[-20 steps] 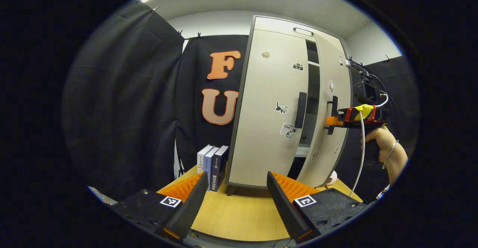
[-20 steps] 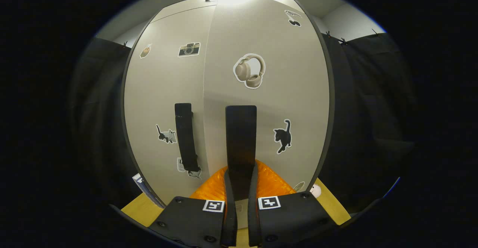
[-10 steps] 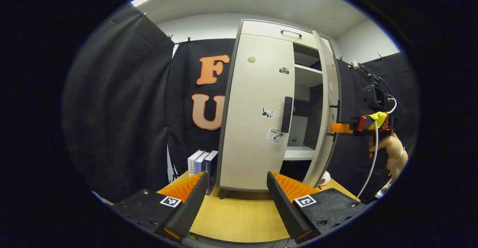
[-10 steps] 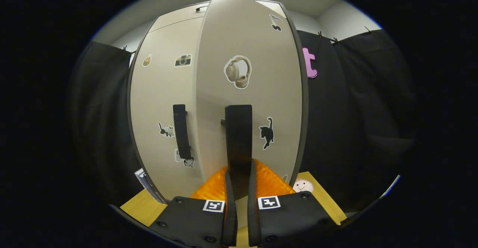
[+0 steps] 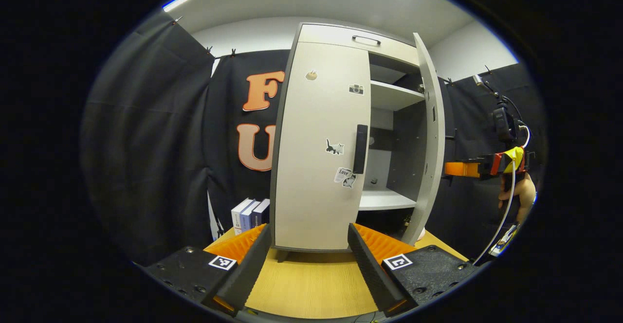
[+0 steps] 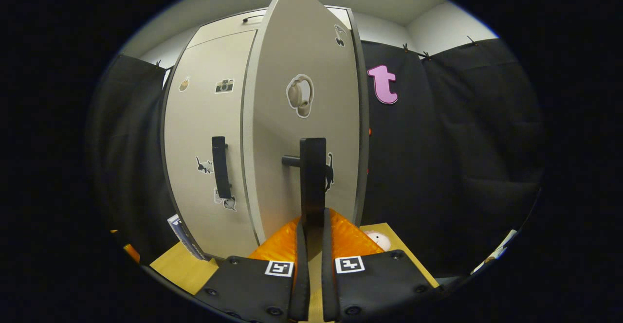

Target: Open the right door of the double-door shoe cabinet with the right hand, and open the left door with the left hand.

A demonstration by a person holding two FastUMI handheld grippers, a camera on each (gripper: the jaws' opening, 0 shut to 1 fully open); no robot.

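My right gripper (image 6: 311,238) is squeezed tight on the black handle (image 6: 313,182) of the right door (image 6: 302,133), and that door stands swung out from the shoe cabinet (image 5: 336,36). My left gripper (image 5: 309,260) has its fingers wide apart with nothing between them, low over the wooden table (image 5: 306,289), in front of the left door (image 5: 316,143), which is shut. The left gripper view lets me look past the open door at two white shelves (image 5: 384,199) inside. It also shows some books (image 5: 248,213) standing beside the cabinet and a hand (image 5: 523,194) off to the side. The right gripper view cannot see inside at all, because the door front blocks it. There I see stickers on both doors and the left door's handle (image 6: 220,167). A small round toy (image 6: 377,238) peeks out behind my finger; I cannot tell what it is.
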